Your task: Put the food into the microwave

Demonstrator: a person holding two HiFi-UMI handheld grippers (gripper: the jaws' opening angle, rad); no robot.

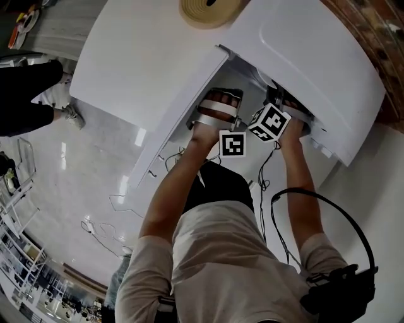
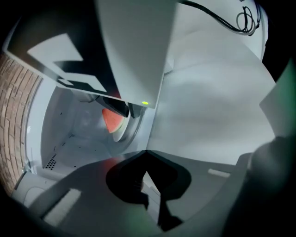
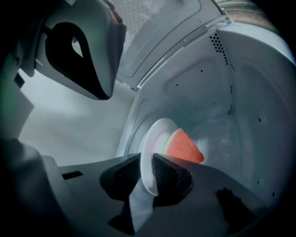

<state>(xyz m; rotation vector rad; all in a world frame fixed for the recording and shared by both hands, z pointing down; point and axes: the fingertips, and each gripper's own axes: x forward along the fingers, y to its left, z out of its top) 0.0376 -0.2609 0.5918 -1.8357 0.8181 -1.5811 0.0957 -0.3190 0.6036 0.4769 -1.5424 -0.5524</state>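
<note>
Now, forearms [image 1: 178,189] stretched forward, right gripper [image 3: 147,163] pinches the plate [image 3: 155,133] inside the microwave [image 3: 222,92]; left gripper [image 2: 147,152] closed.

I count one white microwave [image 1: 303,57] with one door [image 1: 145,69], one white plate [image 3: 155,152] and one slice of watermelon [image 3: 182,146]. There are two grippers, the left gripper [image 2: 147,152] and the right gripper [image 3: 149,171], and each has one marker cube, so there are two marker cubes [image 1: 232,144] in total. There is also one tan roll [image 1: 211,9], and two people are in view: the one who holds the grippers, with two hands, and a second person [image 1: 25,94], of whom one shoe [image 1: 71,115] shows.
</note>
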